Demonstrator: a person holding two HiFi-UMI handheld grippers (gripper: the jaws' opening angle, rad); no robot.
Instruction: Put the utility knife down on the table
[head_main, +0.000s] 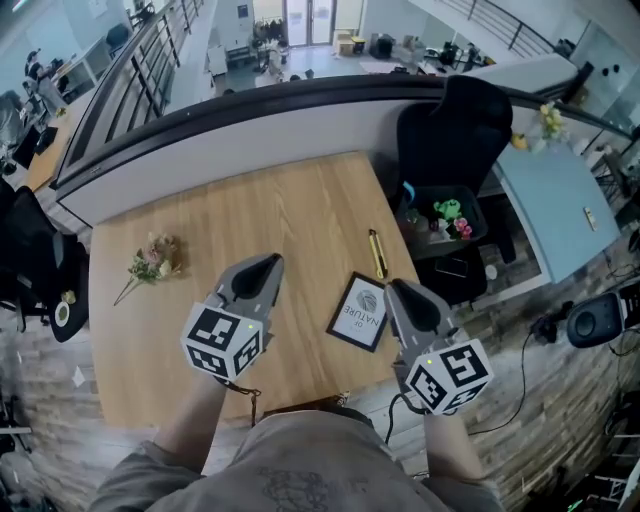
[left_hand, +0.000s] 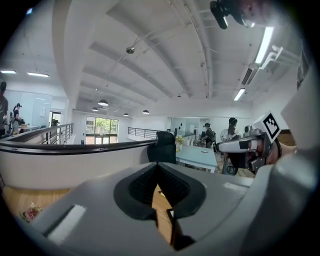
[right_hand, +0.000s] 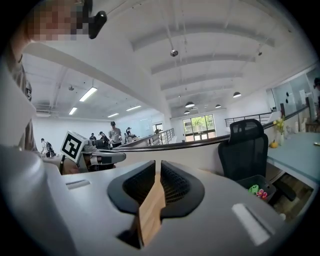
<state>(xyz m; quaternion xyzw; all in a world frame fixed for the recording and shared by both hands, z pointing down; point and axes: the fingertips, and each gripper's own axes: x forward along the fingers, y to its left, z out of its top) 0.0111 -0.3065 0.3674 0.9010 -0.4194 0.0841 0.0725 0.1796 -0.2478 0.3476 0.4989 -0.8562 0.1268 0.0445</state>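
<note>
The utility knife (head_main: 377, 253) lies flat on the counter (head_main: 200, 250), its long axis running away from the person. It is nearest the right tool (head_main: 402, 290), which is narrow and empty; the left tool (head_main: 268, 264) is closed and empty

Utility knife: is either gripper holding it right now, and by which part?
Neither. The utility knife lies free on the table; the left gripper and right gripper hold nothing.

A curved white parapet (head_main: 250, 140) runs behind the wooden tabletop (head_main: 250, 230). A black office chair (head_main: 455, 125) stands at its far right corner, with a pale blue desk (head_main: 550, 200) beyond. Strip lights (left_hand: 265, 42) hang overhead.
</note>
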